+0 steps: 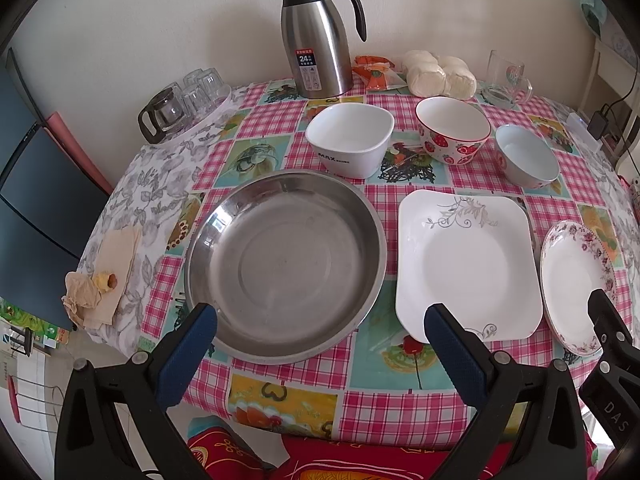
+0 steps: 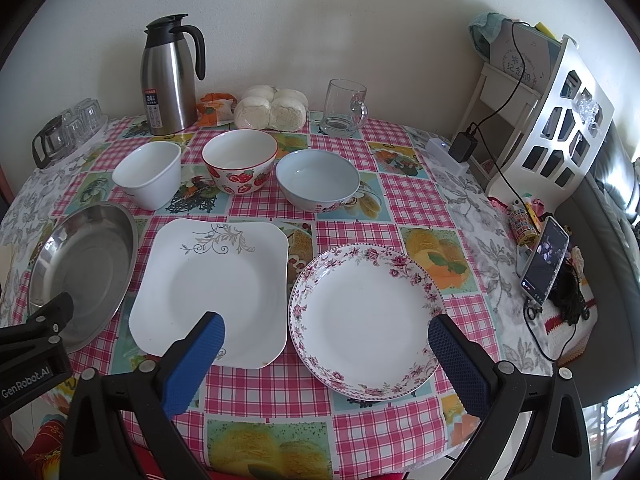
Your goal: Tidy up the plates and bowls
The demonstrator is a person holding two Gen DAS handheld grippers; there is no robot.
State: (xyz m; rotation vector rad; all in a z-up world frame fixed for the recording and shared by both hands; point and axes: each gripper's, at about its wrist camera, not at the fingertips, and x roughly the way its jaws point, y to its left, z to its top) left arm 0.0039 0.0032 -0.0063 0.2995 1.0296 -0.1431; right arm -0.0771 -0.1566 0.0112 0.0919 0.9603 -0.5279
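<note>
In the left wrist view the left gripper (image 1: 320, 344) has its blue-padded fingers (image 1: 188, 356) spread wide and empty, hanging over the near edge of the table covered with a pink-checked fruit-print cloth (image 1: 400, 412). Between them lies the near rim of a round stainless-steel pan (image 1: 286, 266); to its right, close beside it, sits a square white plate with a grey scroll pattern (image 1: 466, 264), and further right a round plate with a pink floral rim (image 1: 576, 284). Behind these stand a square white bowl (image 1: 350, 140), a strawberry-printed bowl (image 1: 452, 130) and a pale blue bowl (image 1: 526, 156), in a row from left to right. A steel thermos jug with a black handle (image 1: 316, 36) stands at the far edge. In the right wrist view the right gripper (image 2: 326, 352) is likewise wide open and holds nothing, its fingers (image 2: 196, 364) over the near side of the table, one above the square white plate's (image 2: 212, 288) near edge, the other at the floral plate's (image 2: 366, 320) right rim. The steel pan (image 2: 84, 268) lies at the left, the three bowls behind, the blue one (image 2: 318, 184) rightmost. A clear glass mug (image 2: 346, 108) stands far back, and a lit phone (image 2: 546, 266) leans at the right.
</note>
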